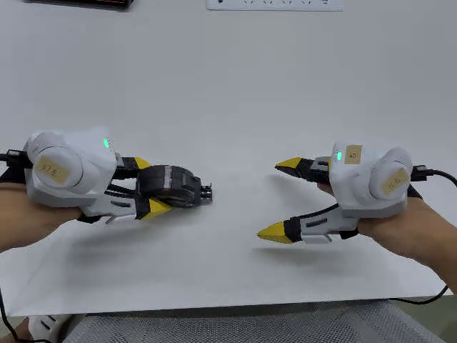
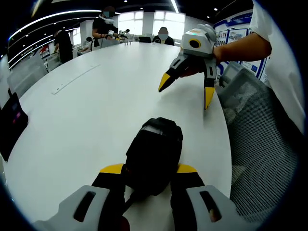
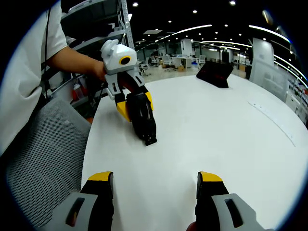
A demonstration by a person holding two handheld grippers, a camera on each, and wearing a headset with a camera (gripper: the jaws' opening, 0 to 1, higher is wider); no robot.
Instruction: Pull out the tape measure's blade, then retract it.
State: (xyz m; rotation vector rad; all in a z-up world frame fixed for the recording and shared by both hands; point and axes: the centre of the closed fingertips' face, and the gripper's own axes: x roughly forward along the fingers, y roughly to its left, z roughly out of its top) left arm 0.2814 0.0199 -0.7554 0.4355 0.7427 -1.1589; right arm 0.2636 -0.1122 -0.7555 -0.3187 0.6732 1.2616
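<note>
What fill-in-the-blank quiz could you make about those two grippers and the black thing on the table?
1. The left gripper is ____ on the tape measure.
2. The right gripper has its jaws ____ and holds nothing.
3. The tape measure's blade tip points toward the ____ gripper.

Missing words: shut; open; right.

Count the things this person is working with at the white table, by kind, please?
Tape measure: 1
Grippers: 2 (left gripper, right gripper)
Total: 3
</note>
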